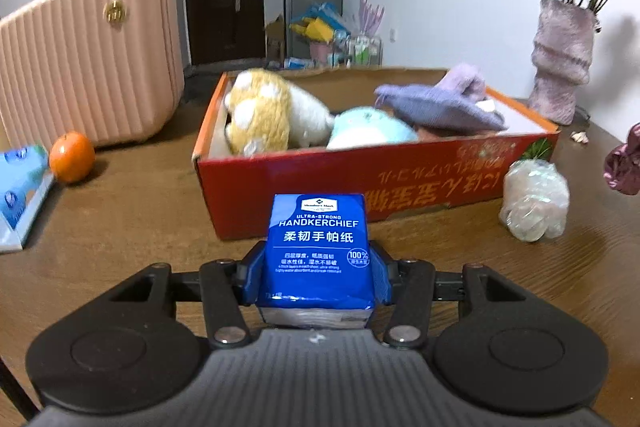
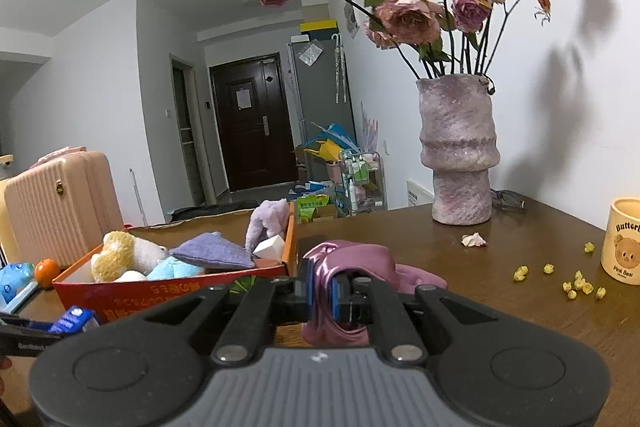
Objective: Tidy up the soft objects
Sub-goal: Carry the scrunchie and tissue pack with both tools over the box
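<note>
**Two grippers, two soft things held**

Left gripper (image 1: 318, 273) clamps one blue handkerchief pack (image 1: 319, 247), just before the red box (image 1: 304, 187); right gripper (image 2: 320, 291) pinches one mauve satin cloth (image 2: 352, 263) right of the box; inside: two plush toys, one purple cloth; one orange (image 1: 72, 157) left.

Dim cool indoor light; flower shadows on wall (image 2: 580, 75); fisheye bending edges; slight blur throughout.

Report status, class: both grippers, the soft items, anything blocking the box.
Left gripper shut on tissue pack. Right gripper shut on pink cloth. Red box ahead, open, path clear.
</note>
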`<state>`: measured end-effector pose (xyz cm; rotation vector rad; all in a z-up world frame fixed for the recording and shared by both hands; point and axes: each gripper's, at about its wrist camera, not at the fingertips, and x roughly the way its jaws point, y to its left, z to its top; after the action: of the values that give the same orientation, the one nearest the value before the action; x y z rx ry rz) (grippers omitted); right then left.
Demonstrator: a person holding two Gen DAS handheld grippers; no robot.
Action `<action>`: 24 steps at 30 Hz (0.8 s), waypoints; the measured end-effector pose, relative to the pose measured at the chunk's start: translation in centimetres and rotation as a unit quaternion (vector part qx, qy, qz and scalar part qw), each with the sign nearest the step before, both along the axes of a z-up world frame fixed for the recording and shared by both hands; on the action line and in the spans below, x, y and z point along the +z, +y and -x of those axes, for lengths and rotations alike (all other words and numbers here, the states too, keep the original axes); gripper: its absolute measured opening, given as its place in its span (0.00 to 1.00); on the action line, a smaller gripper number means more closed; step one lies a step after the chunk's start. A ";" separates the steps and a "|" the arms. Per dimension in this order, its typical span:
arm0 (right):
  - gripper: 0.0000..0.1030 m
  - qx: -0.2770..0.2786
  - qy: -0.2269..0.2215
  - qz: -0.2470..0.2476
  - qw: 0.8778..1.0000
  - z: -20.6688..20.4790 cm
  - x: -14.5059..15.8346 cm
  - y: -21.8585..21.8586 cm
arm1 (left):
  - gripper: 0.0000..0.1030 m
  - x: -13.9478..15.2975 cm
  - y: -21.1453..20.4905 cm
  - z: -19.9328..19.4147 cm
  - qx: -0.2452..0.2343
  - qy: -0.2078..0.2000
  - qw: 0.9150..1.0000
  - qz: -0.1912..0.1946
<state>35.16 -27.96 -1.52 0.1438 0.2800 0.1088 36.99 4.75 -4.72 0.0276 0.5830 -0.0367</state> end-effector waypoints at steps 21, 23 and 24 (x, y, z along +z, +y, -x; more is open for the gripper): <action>0.08 0.053 -0.092 0.068 0.992 0.5 1.3 7.1 | 0.51 4.1 -1.8 0.4 0.034 -0.102 0.994 0.026; 0.08 0.057 -0.096 0.068 0.991 0.3 1.4 7.4 | 0.51 4.3 -1.9 0.0 0.041 -0.105 0.993 0.030; 0.08 0.059 -0.098 0.068 0.991 0.2 1.4 7.6 | 0.51 4.4 -2.0 -0.3 0.045 -0.107 0.993 0.032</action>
<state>35.01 -20.35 -0.10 -0.0197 0.0989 0.2188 37.29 2.79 -0.34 -0.0577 0.3687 0.0357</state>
